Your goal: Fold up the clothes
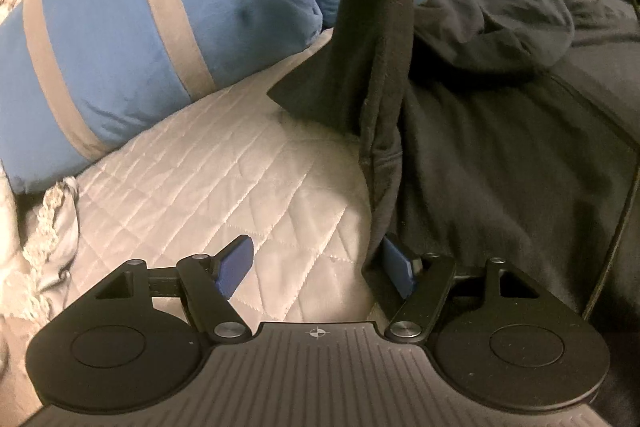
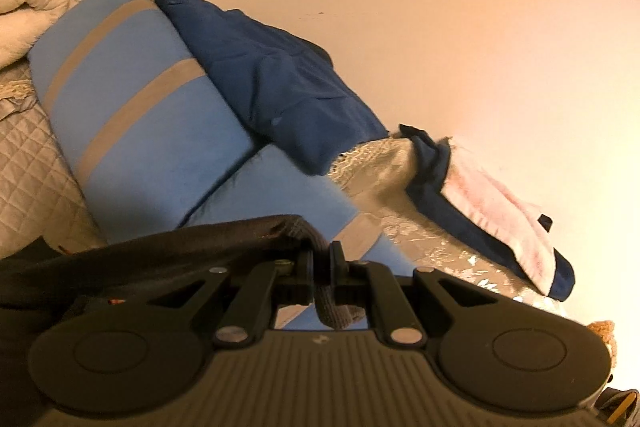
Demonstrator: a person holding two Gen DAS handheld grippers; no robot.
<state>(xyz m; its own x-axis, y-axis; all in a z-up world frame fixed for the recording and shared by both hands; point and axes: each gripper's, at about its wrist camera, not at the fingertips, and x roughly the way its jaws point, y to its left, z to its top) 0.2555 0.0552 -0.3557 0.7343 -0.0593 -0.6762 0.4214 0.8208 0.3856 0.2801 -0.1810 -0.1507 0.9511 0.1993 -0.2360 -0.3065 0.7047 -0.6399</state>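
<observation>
The left hand-held gripper (image 1: 316,271) has its blue pads (image 1: 234,269) set wide apart and grips nothing. Its right pad lies against the hanging edge of the dark hoodie (image 1: 500,155); the left pad sits over the bare quilted bedspread (image 1: 224,187).

The right hand-held gripper (image 2: 321,263) has its fingers drawn together, clamped on a ribbed grey band of the hoodie (image 2: 324,303). The dark fabric drapes off to the left of the fingers. In the left wrist view, one strip of the garment rises out of frame at the top.

The hoodie body lies spread on the bed, right of the bare bedspread, with its hood bunched near the pillows. Two blue pillows with grey stripes (image 1: 120,39) lie at the head of the bed. A navy garment (image 2: 272,79) lies over them.

No containers are visible. No legible writing or brand marks are visible.
</observation>
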